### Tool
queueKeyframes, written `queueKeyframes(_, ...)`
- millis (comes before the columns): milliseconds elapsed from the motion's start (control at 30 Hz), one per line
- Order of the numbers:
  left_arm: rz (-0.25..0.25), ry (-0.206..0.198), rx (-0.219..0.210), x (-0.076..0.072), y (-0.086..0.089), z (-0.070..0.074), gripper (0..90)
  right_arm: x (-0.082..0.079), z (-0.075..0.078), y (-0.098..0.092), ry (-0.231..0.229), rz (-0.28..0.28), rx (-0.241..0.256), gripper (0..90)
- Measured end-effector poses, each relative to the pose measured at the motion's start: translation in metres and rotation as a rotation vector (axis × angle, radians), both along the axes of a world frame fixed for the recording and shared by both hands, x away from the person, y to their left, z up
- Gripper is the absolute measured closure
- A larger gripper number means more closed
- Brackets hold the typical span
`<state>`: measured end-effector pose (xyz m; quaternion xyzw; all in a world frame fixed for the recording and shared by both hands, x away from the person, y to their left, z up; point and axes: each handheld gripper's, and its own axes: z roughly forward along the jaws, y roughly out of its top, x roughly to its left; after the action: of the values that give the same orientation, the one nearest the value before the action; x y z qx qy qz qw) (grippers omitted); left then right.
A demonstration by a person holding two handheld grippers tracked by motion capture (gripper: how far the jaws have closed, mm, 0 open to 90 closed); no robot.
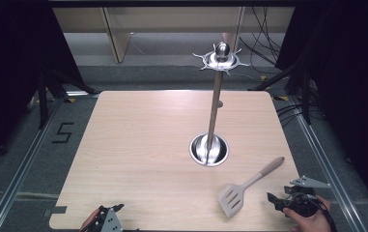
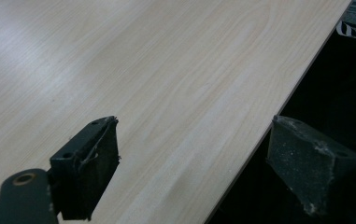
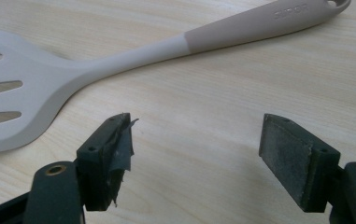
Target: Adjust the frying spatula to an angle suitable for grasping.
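At the centre of the pale wood-grain counter (image 1: 138,145) we see a tall steel utensil stand (image 1: 215,104), its round base on the surface and a ring of hooks at its top. Right of and nearer than that base lies a light grey slotted spatula with a beige handle (image 1: 249,187). Just right of its blade, the right hand-held gripper (image 3: 196,158) gapes wide, holding nothing. Well left of the stand, at the near edge, the left hand-held gripper (image 2: 194,163) is equally wide and empty.
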<state>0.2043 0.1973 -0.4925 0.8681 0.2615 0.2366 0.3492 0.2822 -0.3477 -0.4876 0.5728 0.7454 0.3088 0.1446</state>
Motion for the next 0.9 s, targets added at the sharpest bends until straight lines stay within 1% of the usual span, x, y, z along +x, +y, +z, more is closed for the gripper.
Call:
queueKeyframes(33, -0.014, 0.006, 0.021, 0.0, 0.001, 0.002, 15.9, 0.001, 0.0, -0.002, -0.022, 0.017, -0.028, 26.9)
queueKeyframes(67, -0.015, 0.006, 0.024, 0.0, 0.001, 0.002, 15.8, 0.002, -0.002, 0.0, -0.034, 0.031, 0.005, 27.3)
queueKeyframes(100, -0.015, 0.006, 0.024, 0.0, 0.002, 0.002, 15.9, 0.001, -0.002, 0.001, -0.02, 0.021, 0.004, 27.4)
queueKeyframes(133, -0.015, 0.006, 0.024, 0.0, 0.002, 0.002, 15.9, 0.004, -0.004, -0.004, -0.061, 0.072, -0.045, 27.4)
queueKeyframes(167, -0.015, 0.006, 0.025, 0.0, 0.002, 0.002, 15.9, 0.005, -0.005, -0.004, -0.075, 0.088, -0.047, 27.4)
queueKeyframes(200, -0.015, 0.007, 0.025, 0.0, 0.002, 0.002, 15.9, 0.004, -0.003, -0.002, -0.054, 0.068, -0.026, 27.4)
queueKeyframes(233, -0.014, 0.006, 0.025, 0.0, 0.002, 0.002, 15.9, 0.005, -0.005, -0.003, -0.066, 0.088, -0.029, 27.4)
queueKeyframes(267, -0.015, 0.007, 0.025, 0.0, 0.002, 0.002, 15.8, 0.004, -0.003, -0.002, -0.046, 0.073, -0.019, 27.4)
queueKeyframes(300, -0.015, 0.007, 0.024, 0.0, 0.001, 0.002, 15.8, 0.002, -0.002, 0.0, -0.009, 0.04, -0.009, 27.4)
queueKeyframes(333, -0.017, 0.008, 0.022, 0.001, 0.001, 0.001, 15.8, 0.003, -0.002, 0.001, -0.023, 0.041, 0.001, 27.5)
queueKeyframes(367, 0.002, -0.003, 0.002, 0.001, 0.0, -0.001, 15.8, 0.002, -0.002, 0.002, -0.016, 0.026, 0.008, 27.7)
queueKeyframes(400, -0.005, 0.004, -0.002, 0.0, 0.0, 0.0, 15.8, 0.002, -0.002, 0.003, -0.007, 0.021, 0.011, 27.9)
queueKeyframes(433, -0.031, -0.011, 0.023, 0.002, 0.001, 0.001, 15.8, 0.002, -0.002, 0.003, -0.004, 0.012, 0.005, 28.1)
queueKeyframes(467, -0.014, 0.012, 0.017, 0.001, 0.001, 0.0, 15.8, 0.002, -0.001, 0.005, 0.006, -0.004, 0.006, 28.2)
queueKeyframes(500, -0.014, 0.012, 0.015, 0.001, 0.001, 0.0, 15.9, 0.002, 0.0, 0.004, 0.011, 0.0, 0.002, 28.5)
queueKeyframes(533, -0.014, 0.012, 0.015, 0.001, 0.001, 0.0, 15.9, 0.004, -0.001, 0.003, -0.014, 0.021, -0.006, 28.7)
queueKeyframes(567, -0.014, 0.012, 0.015, 0.001, 0.001, 0.0, 15.9, 0.005, -0.002, 0.001, -0.043, 0.054, -0.013, 28.7)
queueKeyframes(600, -0.017, 0.009, 0.025, 0.001, 0.001, 0.001, 15.8, 0.004, 0.0, 0.003, -0.019, 0.033, 0.003, 28.7)
queueKeyframes(633, -0.016, 0.01, 0.025, 0.001, 0.001, 0.001, 15.9, 0.004, 0.002, 0.005, 0.016, 0.012, 0.012, 28.7)
queueKeyframes(667, -0.016, 0.011, 0.026, 0.001, 0.001, 0.001, 15.8, 0.009, -0.003, -0.001, -0.078, 0.084, -0.032, 28.8)
queueKeyframes(700, -0.012, 0.003, 0.04, 0.001, 0.001, 0.0, 15.9, 0.009, 0.0, 0.001, -0.045, 0.066, -0.012, 28.7)
queueKeyframes(733, -0.011, -0.017, 0.018, 0.002, 0.0, -0.001, 15.9, 0.008, 0.001, 0.006, -0.016, 0.024, 0.011, 28.8)
queueKeyframes(767, -0.016, -0.005, 0.01, 0.002, 0.0, -0.001, 15.9, 0.012, 0.0, 0.004, -0.039, 0.039, -0.009, 28.8)
queueKeyframes(800, -0.009, 0.016, 0.017, 0.001, 0.0, -0.001, 15.9, 0.013, 0.002, 0.004, -0.026, 0.034, -0.01, 28.9)
queueKeyframes(833, -0.014, 0.014, 0.029, 0.001, 0.001, 0.0, 15.9, 0.016, 0.002, 0.004, -0.045, 0.042, -0.011, 28.9)
queueKeyframes(867, -0.014, 0.014, 0.029, 0.001, 0.001, 0.0, 15.9, 0.018, 0.001, 0.003, -0.063, 0.061, -0.016, 29.1)
queueKeyframes(900, -0.013, 0.015, 0.028, 0.001, 0.001, 0.0, 15.9, 0.021, 0.002, 0.003, -0.067, 0.063, -0.022, 29.4)
